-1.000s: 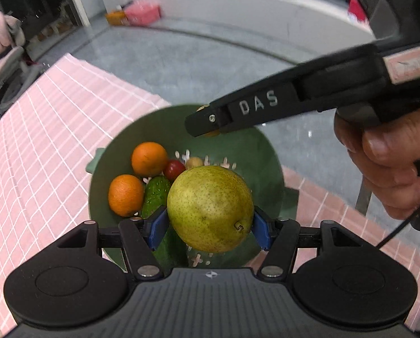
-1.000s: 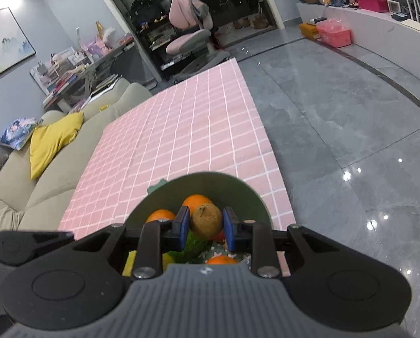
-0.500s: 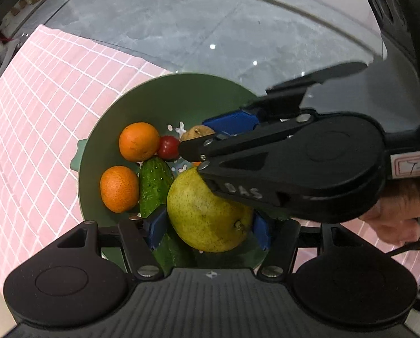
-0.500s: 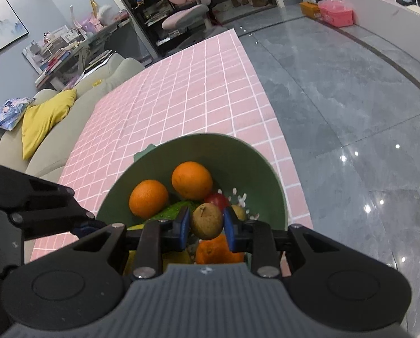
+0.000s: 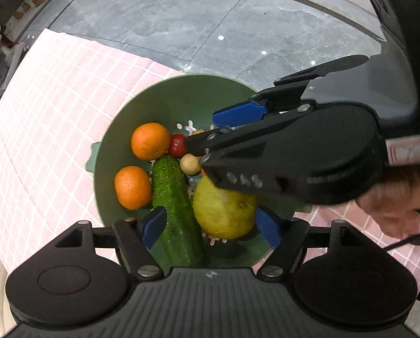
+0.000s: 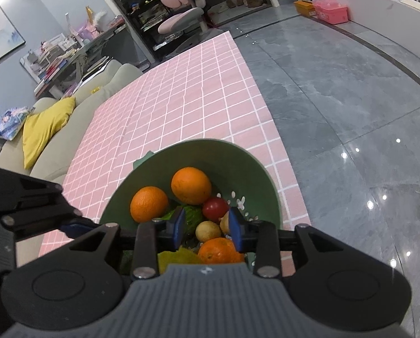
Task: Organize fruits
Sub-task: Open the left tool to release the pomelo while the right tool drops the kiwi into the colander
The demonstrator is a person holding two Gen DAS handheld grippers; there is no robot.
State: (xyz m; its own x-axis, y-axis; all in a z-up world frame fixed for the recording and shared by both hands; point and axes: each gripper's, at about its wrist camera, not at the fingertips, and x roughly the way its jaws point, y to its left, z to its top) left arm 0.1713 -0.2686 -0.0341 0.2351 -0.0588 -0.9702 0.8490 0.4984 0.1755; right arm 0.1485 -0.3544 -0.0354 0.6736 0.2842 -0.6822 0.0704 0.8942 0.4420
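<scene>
Pear (image 5: pixel 224 211), speckled and rounded, lies in the green bowl (image 5: pixel 165 101) between the spread fingers of the left gripper (image 5: pixel 210 229), released. Right gripper (image 6: pixel 207 228) hangs parted over a small tan fruit (image 6: pixel 207 231). Beyond: bumpy cucumber (image 5: pixel 173 197), glossy oranges (image 5: pixel 150 140).

Bowl (image 5: pixel 165 98) on tablecloth (image 5: pixel 41 112); in it 2 oranges (image 5: pixel 150 140), cucumber (image 5: pixel 173 205), pear (image 5: pixel 224 211).

You have a pink checked cloth (image 6: pixel 181 107) covering the worktop. A yellow cushion (image 6: pixel 45 129) lies on the sofa (image 6: pixel 103 95) along its left edge. Beyond its far edge stands a pink chair (image 6: pixel 181 14).
</scene>
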